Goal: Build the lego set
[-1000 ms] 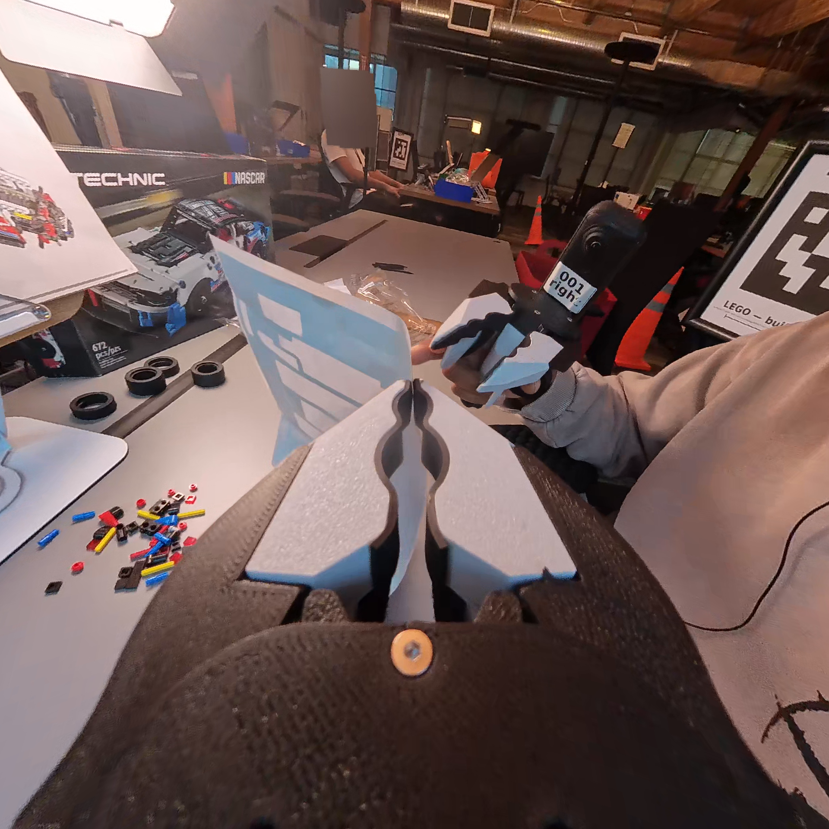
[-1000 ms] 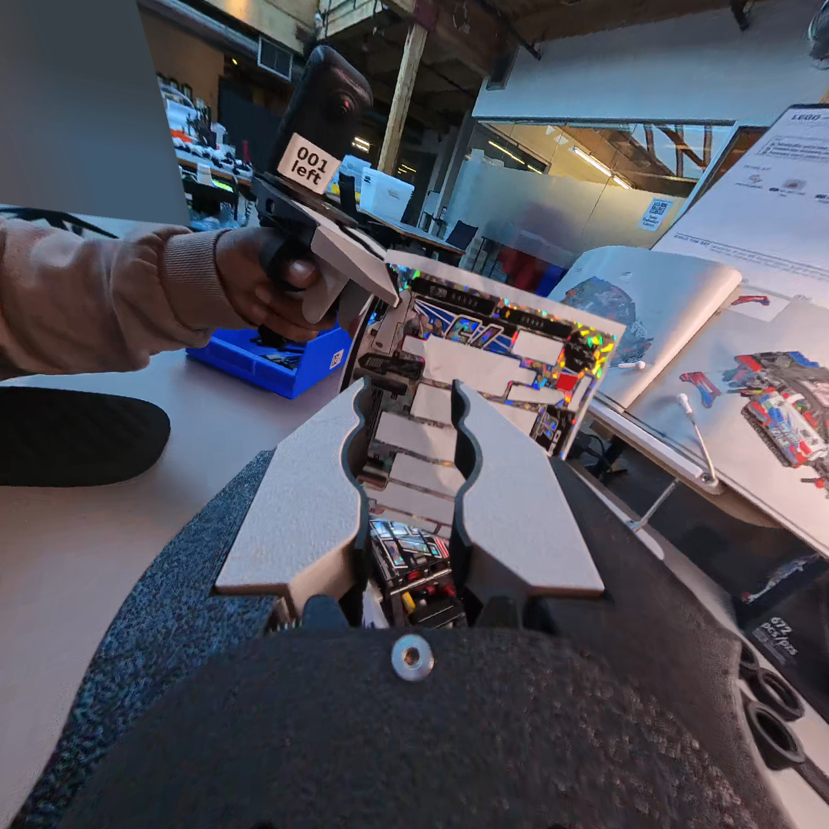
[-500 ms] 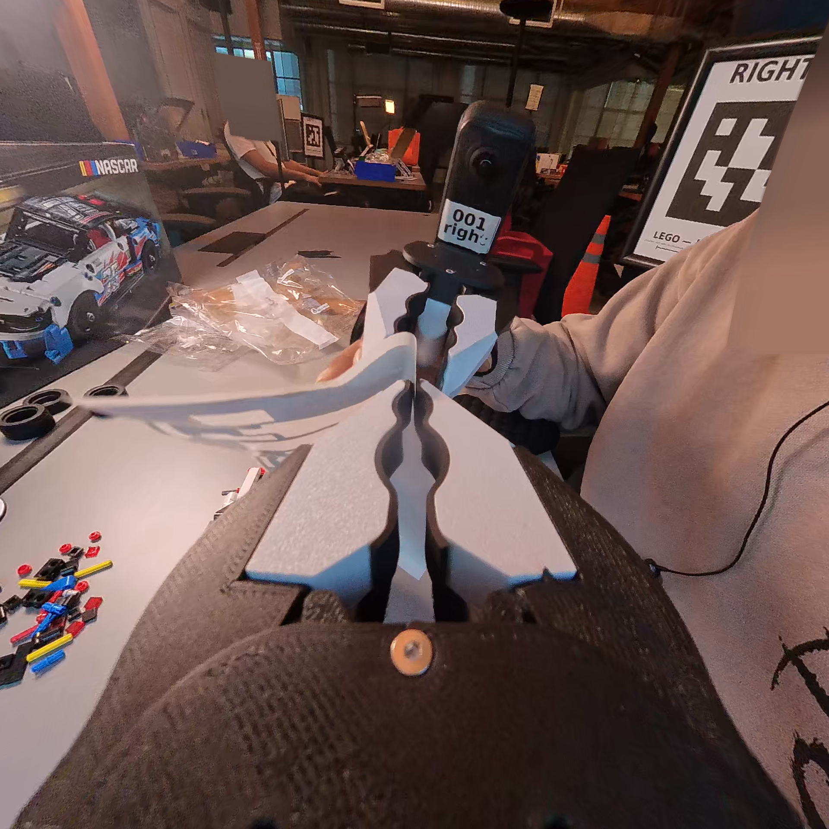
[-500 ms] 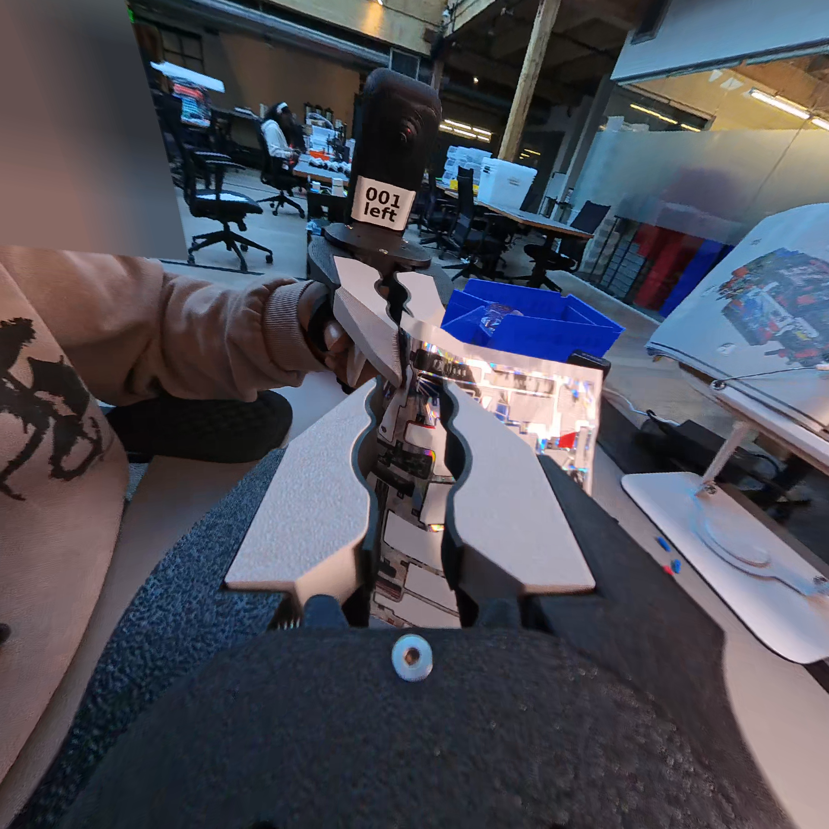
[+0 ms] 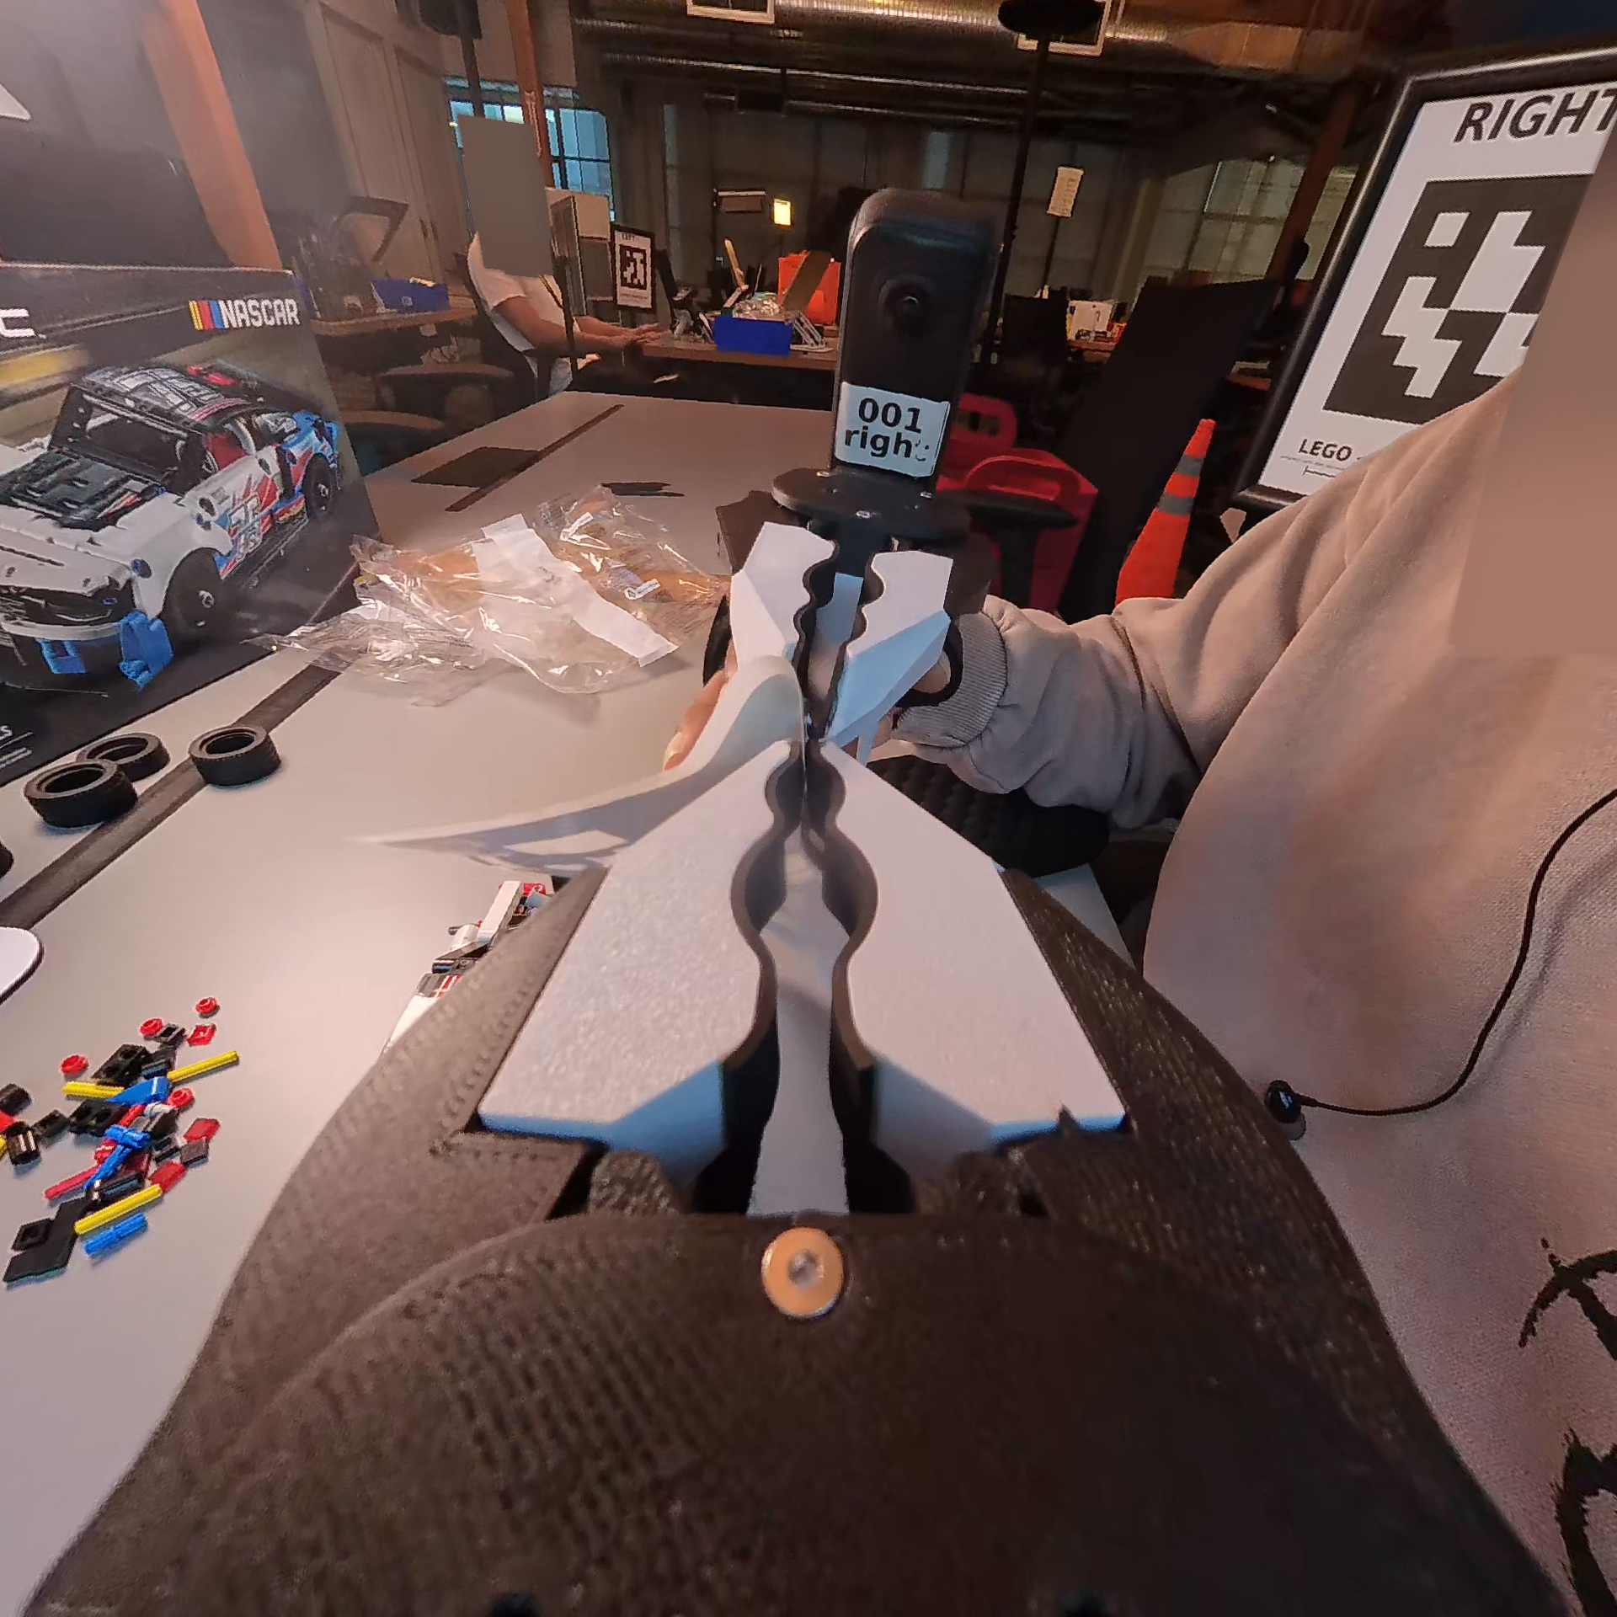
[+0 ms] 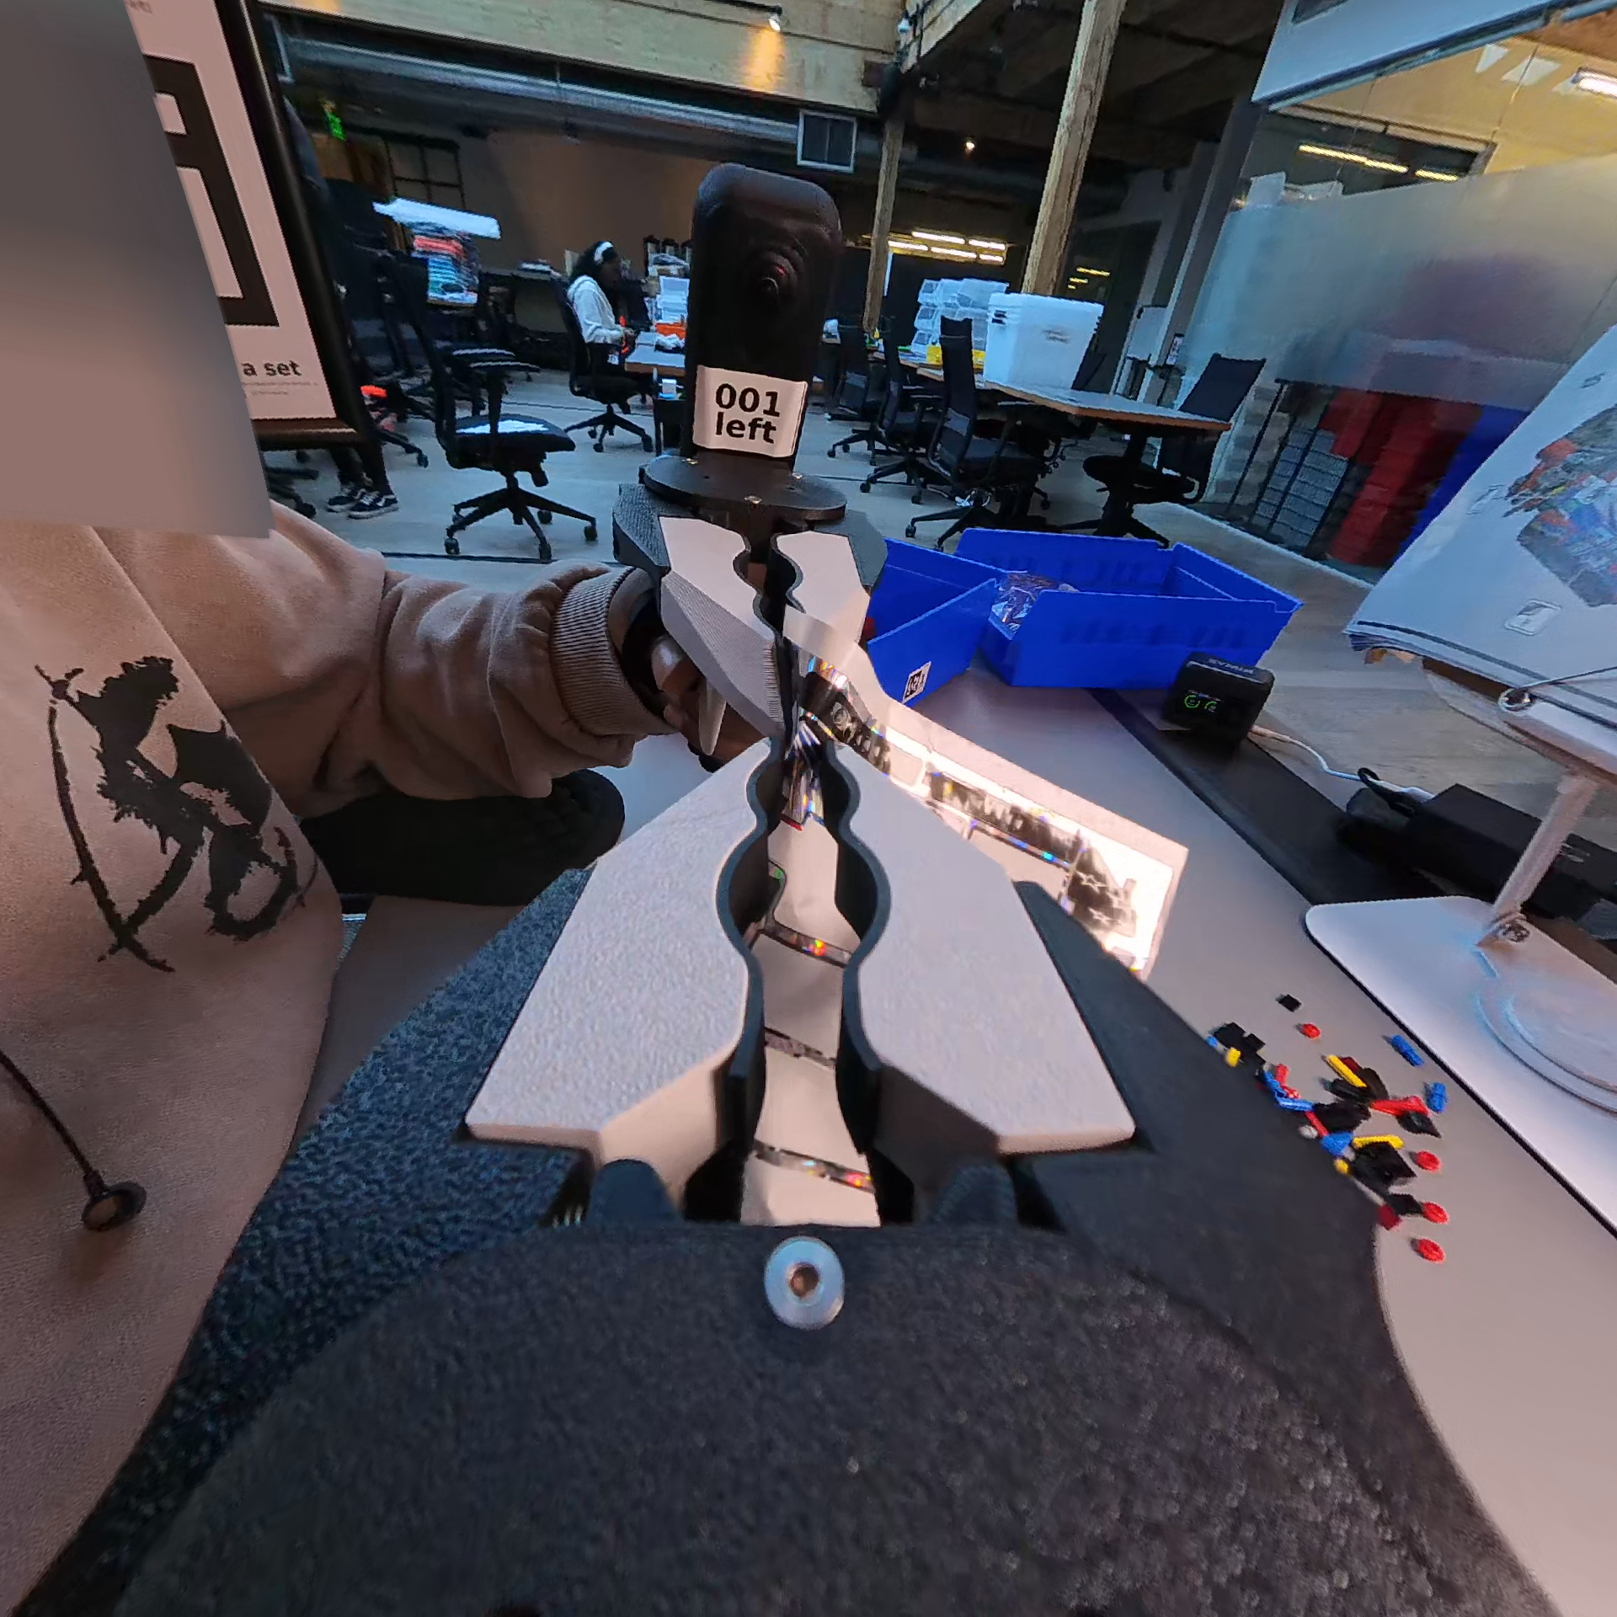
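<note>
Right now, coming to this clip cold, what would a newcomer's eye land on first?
First, the two claws meeting tip to tip mid-frame, the left claw and right claw both pinched on one shiny sticker sheet held above the table. Next, the bright heap of small lego pieces at lower left, and the car-printed box behind three loose black tyres.

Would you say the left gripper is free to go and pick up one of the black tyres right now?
Probably not: the left gripper is shut on the sticker sheet, sharing it with the right gripper. The tyres lie unobstructed.
</note>
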`<state>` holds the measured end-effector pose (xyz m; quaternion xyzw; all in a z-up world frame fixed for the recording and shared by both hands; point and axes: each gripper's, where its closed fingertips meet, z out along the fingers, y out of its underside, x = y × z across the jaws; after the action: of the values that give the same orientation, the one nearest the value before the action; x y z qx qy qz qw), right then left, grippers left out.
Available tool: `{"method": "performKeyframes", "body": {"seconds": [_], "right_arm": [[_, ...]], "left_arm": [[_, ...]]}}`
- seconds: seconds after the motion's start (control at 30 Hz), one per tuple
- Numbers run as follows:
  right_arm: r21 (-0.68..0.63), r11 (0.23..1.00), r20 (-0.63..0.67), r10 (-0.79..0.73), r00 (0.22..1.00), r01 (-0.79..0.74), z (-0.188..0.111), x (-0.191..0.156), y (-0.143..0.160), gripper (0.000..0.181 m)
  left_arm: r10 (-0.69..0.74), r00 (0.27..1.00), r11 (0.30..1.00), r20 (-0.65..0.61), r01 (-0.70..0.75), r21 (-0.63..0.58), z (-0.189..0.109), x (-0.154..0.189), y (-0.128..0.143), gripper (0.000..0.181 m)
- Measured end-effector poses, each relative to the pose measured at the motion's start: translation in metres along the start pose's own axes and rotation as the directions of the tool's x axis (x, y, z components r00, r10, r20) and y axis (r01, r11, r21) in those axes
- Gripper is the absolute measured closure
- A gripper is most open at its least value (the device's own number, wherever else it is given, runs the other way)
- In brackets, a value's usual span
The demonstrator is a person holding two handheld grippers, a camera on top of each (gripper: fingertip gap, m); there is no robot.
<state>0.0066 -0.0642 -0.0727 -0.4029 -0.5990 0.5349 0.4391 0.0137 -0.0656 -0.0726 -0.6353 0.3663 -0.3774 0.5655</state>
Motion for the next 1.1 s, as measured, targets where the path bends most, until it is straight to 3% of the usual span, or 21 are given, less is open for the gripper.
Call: {"method": "performKeyframes", "body": {"seconds": [0.67,0.87,1.1], "right_arm": [[0.007,0.971,0.141,0.236,0.961,-0.24,-0.01,-0.002,0.005,0.181],[-0.025,0.987,0.092,0.159,0.983,-0.158,-0.008,-0.003,0.01,0.181],[0.019,0.979,0.067,0.201,0.977,-0.203,-0.018,0.009,0.005,0.181]], "left_arm": [[0.013,1.0,0.999,0.004,-0.013,-0.033,0.004,0.005,0.012,0.181],[0.008,1.0,0.999,0.004,-0.008,-0.035,0.005,0.007,0.015,0.181],[-0.016,1.0,1.0,0.025,0.016,-0.01,-0.003,0.001,0.012,0.181]]}}
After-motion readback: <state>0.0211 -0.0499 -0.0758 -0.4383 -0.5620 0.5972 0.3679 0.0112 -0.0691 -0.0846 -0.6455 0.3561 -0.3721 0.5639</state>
